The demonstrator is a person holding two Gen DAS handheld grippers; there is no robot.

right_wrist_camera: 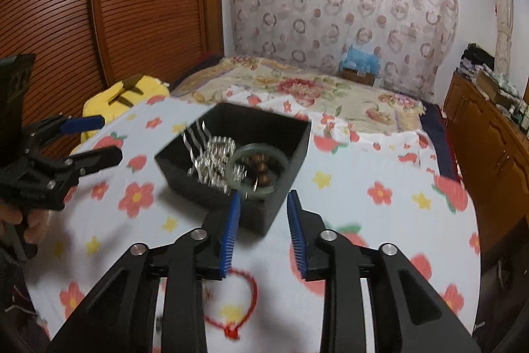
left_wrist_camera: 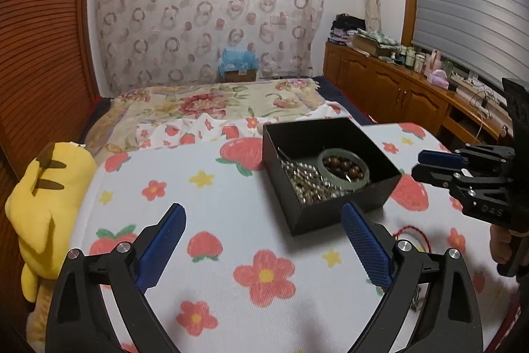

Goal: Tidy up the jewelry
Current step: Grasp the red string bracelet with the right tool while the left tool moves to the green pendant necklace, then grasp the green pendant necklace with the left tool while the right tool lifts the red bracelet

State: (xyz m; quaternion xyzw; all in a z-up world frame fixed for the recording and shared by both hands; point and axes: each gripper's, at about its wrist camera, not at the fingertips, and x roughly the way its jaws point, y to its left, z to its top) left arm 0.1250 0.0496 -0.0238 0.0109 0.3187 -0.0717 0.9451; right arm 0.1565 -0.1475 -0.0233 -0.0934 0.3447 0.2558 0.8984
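Note:
A black open box (left_wrist_camera: 334, 210) sits on the flowered blanket; it also shows in the right wrist view (right_wrist_camera: 281, 134). Inside lie a pale green bangle (left_wrist_camera: 344, 169) (right_wrist_camera: 256, 169), brown wooden beads (left_wrist_camera: 342, 166) (right_wrist_camera: 259, 169) and a silver chain piece (left_wrist_camera: 307, 179) (right_wrist_camera: 211, 157). A red cord bracelet (right_wrist_camera: 246, 296) lies on the blanket near me, below my right gripper; part of it shows in the left wrist view (left_wrist_camera: 413, 234). My left gripper (left_wrist_camera: 263, 220) is open and empty, left and in front of the box. My right gripper (right_wrist_camera: 263, 204) is open and empty just before the box's near corner.
A yellow plush toy (left_wrist_camera: 43, 207) lies at the blanket's left edge. A wooden louvred wardrobe (right_wrist_camera: 99, 5) stands at left. A wooden sideboard (left_wrist_camera: 396, 88) with bottles and clutter runs along the right. A bed with a floral cover (left_wrist_camera: 215, 101) lies behind.

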